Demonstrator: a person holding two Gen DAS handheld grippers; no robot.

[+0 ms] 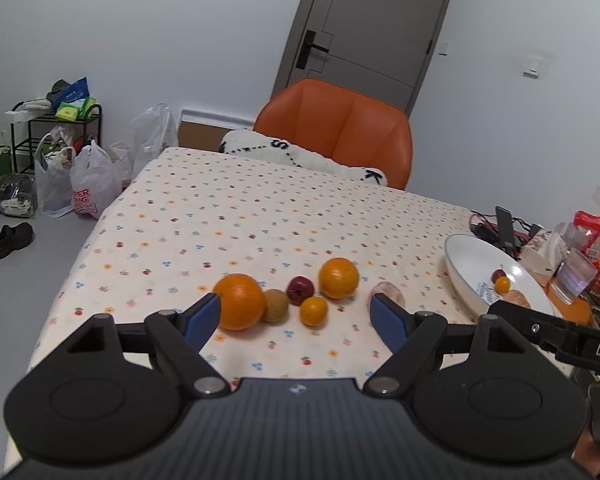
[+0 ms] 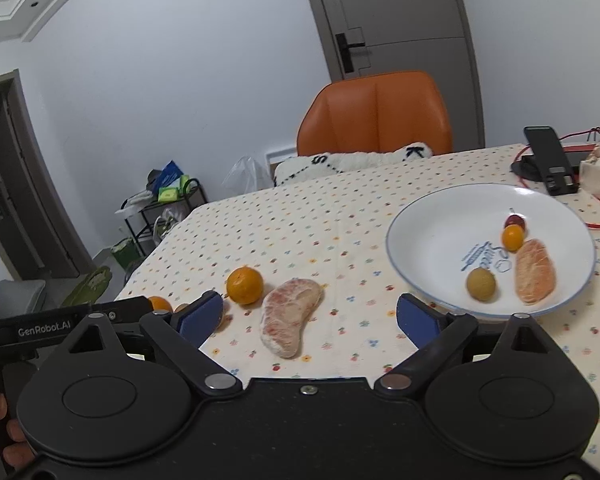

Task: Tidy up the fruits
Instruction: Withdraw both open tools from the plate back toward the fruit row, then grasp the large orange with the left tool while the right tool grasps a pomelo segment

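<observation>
Both tongs spread wide, nothing held. Left tongs (image 1: 296, 316) hover over the near edge of the bench (image 1: 260, 208) (floral-dotted cream cloth); right tongs (image 2: 310, 314) likewise, slightly nearer the right edge.

Loose fruit sits in a cluster close to the near edge, seen from the left wrist:
- large round orange (image 1: 239, 301), just beside the left tongs' left blue pad
- brown-green kiwi-like fruit (image 1: 275, 305), touching that orange
- small dark red fruit (image 1: 300, 289), behind the kiwi
- small round tangerine (image 1: 313, 311), just in front of the red one
- second large orange (image 1: 339, 278), farther back
- peeled pink pomelo segment (image 2: 290, 326), flat on the cloth, between the right tongs' pads in the right wrist view; mostly hidden in the left view

White round ceramic plate with blue rim (image 2: 428, 236) sits toward the right edge of the bench. Inside it:
- peeled orange-pink segment (image 2: 535, 277)
- small green-brown fruit (image 2: 481, 284)
- small tangerine in the plate (image 2: 513, 237), touching a dark red fruit in the plate (image 2: 515, 221) behind it

Black phone on a stand (image 2: 550, 164) is at the far right corner. Orange leather chair (image 1: 336, 128) stands at the far edge.
</observation>
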